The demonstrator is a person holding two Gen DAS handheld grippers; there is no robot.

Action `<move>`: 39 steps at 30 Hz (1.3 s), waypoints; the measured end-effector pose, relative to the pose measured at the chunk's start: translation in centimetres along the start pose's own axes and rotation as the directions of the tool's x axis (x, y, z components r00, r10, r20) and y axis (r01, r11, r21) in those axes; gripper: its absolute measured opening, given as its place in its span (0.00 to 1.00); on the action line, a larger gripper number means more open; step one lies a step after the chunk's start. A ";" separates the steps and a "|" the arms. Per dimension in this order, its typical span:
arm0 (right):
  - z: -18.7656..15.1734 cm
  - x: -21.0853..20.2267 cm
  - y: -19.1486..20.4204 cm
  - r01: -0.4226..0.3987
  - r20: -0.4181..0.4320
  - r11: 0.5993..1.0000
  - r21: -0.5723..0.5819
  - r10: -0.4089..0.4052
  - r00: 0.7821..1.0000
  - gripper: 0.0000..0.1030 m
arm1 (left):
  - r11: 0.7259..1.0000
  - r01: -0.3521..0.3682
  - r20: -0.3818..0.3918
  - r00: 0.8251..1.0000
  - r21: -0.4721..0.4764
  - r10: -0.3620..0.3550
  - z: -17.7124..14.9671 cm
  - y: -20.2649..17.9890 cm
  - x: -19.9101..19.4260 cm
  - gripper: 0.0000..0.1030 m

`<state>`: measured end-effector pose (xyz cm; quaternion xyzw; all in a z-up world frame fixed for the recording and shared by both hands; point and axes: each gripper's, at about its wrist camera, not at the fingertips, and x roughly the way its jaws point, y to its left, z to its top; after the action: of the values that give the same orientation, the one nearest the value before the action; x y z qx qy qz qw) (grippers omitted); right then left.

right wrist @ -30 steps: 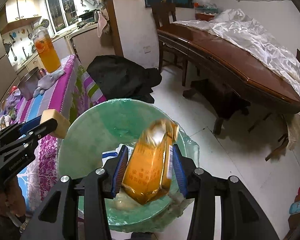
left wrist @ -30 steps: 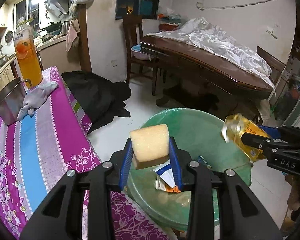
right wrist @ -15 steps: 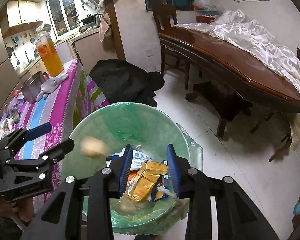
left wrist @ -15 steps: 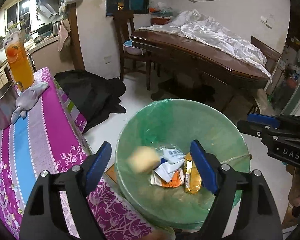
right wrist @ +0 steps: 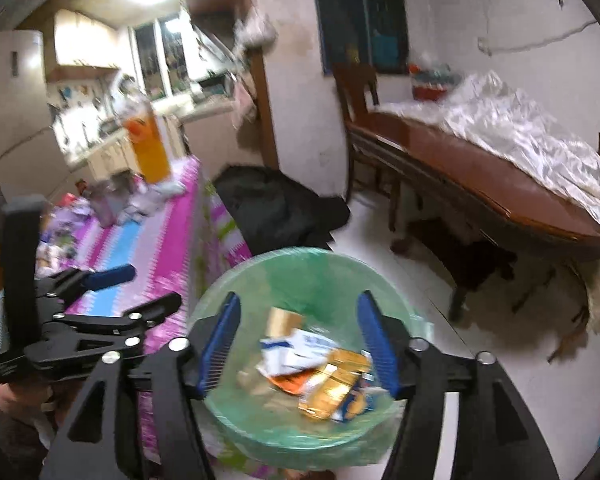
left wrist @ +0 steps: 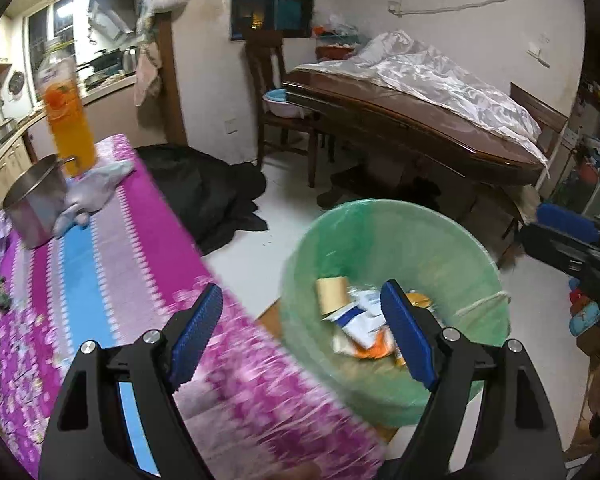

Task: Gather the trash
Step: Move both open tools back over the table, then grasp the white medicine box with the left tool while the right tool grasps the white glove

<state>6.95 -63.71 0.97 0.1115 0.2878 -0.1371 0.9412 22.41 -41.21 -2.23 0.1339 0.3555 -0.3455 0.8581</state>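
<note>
**A:** So where's everything sitting right now, left to right?

**B:** Far left you've got the worktop (left wrist: 112, 264) with its purple, blue and white striped cloth. A steel pot (left wrist: 36, 204) stands near its far end, a pale rag (left wrist: 96, 192) is bunched just beside the pot, and a tall bottle of orange drink (left wrist: 66, 120) is upright behind them. On the floor past the worktop's edge there's a dark heap of fabric (left wrist: 216, 196).

**A:** And my left one?

**B:** Your left hand-held gripper (left wrist: 300, 332) is released: blue pads spread wide, nothing between them. It's hanging over the gap where the worktop edge meets the green-lined trash bin (left wrist: 416, 236). One pad is over the cloth, the other over the bin's mouth.

**A:** The trash?

**B:** All down inside the bin. The tan sponge block (left wrist: 332, 292) is lying against the left inner side, with white-and-blue wrappers (left wrist: 360, 316) next to it, and the gold packet (right wrist: 336, 384) is on the pile toward the right, seen best from the right wrist.

**A:** Right side?

**B:** Your right hand-held gripper (right wrist: 300, 344) has just been opening and it's let go too, with the jaws apart above the bin and only the pile far below them. That view is pretty blurry. Over to the right stands a long wooden table (left wrist: 420, 128) with a shiny white sheet (left wrist: 452, 80) crumpled on top, and a chair (left wrist: 276, 92) at its far end.
</note>
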 end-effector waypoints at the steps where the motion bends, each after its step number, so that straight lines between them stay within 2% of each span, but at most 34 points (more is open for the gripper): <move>1: -0.3 -0.4 0.8 -0.012 0.016 1.000 -0.003 0.012 1.000 0.63 | 1.000 -0.006 -0.001 1.000 -0.018 0.006 -0.4 1.1 -0.5 0.75; 2: -0.6 -0.6 1.7 -0.024 0.032 1.000 -0.008 0.024 0.999 0.67 | 0.999 -0.016 0.000 1.000 -0.033 0.016 -0.7 2.1 -0.9 0.75; 4: -1.4 -1.0 4.2 -0.049 0.061 0.998 -0.029 0.051 0.997 0.69 | 0.997 -0.045 0.004 0.999 -0.065 0.046 -1.6 4.4 -2.0 0.75; 6: -1.7 -1.0 6.1 -0.085 0.063 0.995 -0.042 0.088 0.994 0.71 | 0.993 -0.072 0.007 0.997 -0.088 0.073 -2.3 6.6 -3.1 0.75; 8: -2.1 -0.9 8.5 -0.130 0.065 0.990 -0.059 0.134 0.989 0.79 | 0.988 -0.101 0.007 0.995 -0.121 0.102 -3.2 9.2 -4.3 0.75; 12: -2.3 -0.2 12.8 -0.201 0.044 0.975 -0.092 0.206 0.978 0.80 | 0.962 -0.175 0.009 0.983 -0.210 0.181 -5.4 15.1 -7.3 0.75; 16: -2.9 0.8 17.7 -0.269 -0.001 0.953 -0.140 0.271 0.963 0.81 | 0.913 -0.236 -0.008 0.969 -0.332 0.248 -8.0 21.8 -10.3 0.75; 22: -3.5 2.3 24.2 -0.354 -0.062 0.913 -0.201 0.349 0.935 0.81 | 0.801 -0.336 -0.044 0.931 -0.496 0.363 -12.3 31.4 -15.0 0.75; 25: -3.6 3.0 27.1 -0.392 -0.080 0.893 -0.223 0.384 0.920 0.81 | 0.751 -0.373 -0.064 0.911 -0.544 0.406 -13.9 34.9 -16.7 0.75; 29: -3.4 3.7 31.1 -0.429 -0.095 0.866 -0.259 0.419 0.903 0.81 | 0.708 -0.392 -0.073 0.897 -0.588 0.436 -15.3 38.0 -18.4 0.75; 33: -3.3 4.6 35.0 -0.456 -0.107 0.838 -0.299 0.445 0.889 0.81 | 0.699 -0.388 -0.085 0.900 -0.601 0.427 -15.7 39.5 -18.3 0.75; 37: -3.2 5.7 37.8 -0.482 -0.127 0.818 -0.315 0.467 0.875 0.81 | 0.698 -0.353 -0.099 0.921 -0.622 0.377 -16.0 41.0 -16.9 0.75; 39: -3.3 6.1 38.5 -0.494 -0.138 0.810 -0.317 0.476 0.868 0.81 | 0.701 -0.337 -0.108 0.930 -0.629 0.351 -16.2 41.4 -16.1 0.67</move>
<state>22.51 -27.85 -0.11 0.0197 0.2935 0.1628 0.9418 34.37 4.54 -3.08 -0.1045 0.4114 -0.0394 0.9046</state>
